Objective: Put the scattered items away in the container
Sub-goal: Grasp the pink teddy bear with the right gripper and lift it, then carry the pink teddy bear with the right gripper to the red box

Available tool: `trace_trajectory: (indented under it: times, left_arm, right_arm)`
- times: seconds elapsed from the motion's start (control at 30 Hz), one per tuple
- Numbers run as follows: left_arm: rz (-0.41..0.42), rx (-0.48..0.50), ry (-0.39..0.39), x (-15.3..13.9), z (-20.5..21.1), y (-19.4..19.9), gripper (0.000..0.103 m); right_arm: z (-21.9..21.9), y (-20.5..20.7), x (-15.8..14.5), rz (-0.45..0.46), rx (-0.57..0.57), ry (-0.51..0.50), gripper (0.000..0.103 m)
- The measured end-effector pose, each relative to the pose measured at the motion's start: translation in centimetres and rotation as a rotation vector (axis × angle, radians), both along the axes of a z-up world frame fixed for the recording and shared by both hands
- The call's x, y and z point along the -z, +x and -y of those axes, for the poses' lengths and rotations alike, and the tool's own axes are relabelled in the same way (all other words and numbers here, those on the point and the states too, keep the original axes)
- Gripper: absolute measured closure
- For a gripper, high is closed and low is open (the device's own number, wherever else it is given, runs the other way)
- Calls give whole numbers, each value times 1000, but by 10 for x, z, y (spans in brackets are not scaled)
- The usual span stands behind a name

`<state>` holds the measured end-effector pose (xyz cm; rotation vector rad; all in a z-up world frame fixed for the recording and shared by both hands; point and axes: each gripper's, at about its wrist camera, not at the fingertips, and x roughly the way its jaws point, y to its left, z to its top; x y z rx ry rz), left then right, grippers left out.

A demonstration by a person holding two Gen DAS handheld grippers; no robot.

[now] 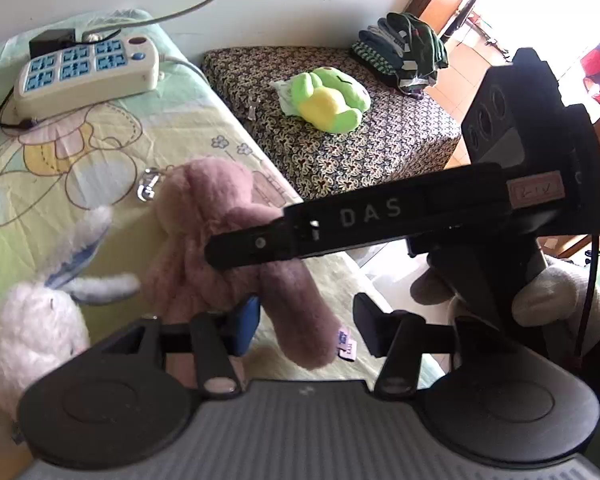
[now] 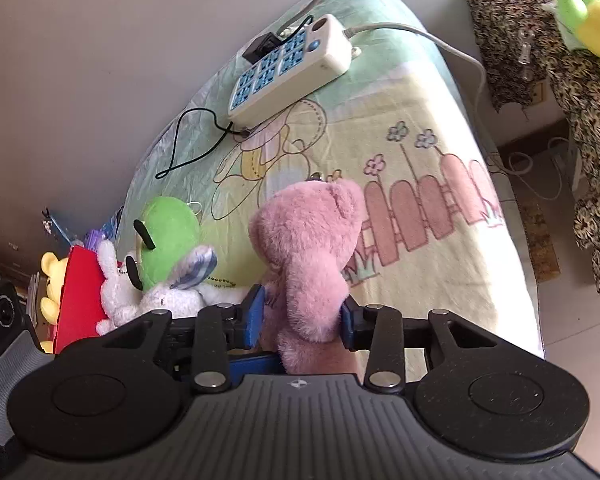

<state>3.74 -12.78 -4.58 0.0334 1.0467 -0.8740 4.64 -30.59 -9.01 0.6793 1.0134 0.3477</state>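
Left cam: my left gripper [image 1: 304, 330] sits over pink plush bear [image 1: 236, 240] on cartoon blanket [image 1: 100, 152], jaws apart, bear's leg between them, only left blue pad near it, no real squeeze. White bunny [image 1: 28, 320] just left.

Right cam: my right gripper [image 2: 304, 316] clenched on pink plush bear [image 2: 308, 248], both blue pads pressing its sides. Green plush [image 2: 168, 236] and white bunny [image 2: 156, 296] piled beside red container [image 2: 80, 300] at left.
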Motion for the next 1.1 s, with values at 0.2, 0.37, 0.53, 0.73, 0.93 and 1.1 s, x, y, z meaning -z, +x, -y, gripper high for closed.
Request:
trace_trajectory:
  times: [0.2,0.37,0.53,0.73,0.93,1.1]
  left_arm:
    - [-65,-106,-7,16,-23,16,33]
    - [-89,-74,11,28,-10,18,30]
    - [-125,-109,-18,35,-11,20,29]
    - [-123,-115,-28,27,-15,11,37]
    - [-34,-138,-71,-15,-33,-9,37]
    - [92,-203,-105,-63,-68,-28,37]
  right_arm:
    - [14,-23,7,-35,70,47,64]
    - [11,-26,6,-18,81,34,61]
    - [9,-26,7,5,77,-22,51]
    - [5,-32,2,22,96,-13,62]
    - [-5,-47,-34,94,101,6,64]
    - [-29,-48,-78,194,66,29,64]
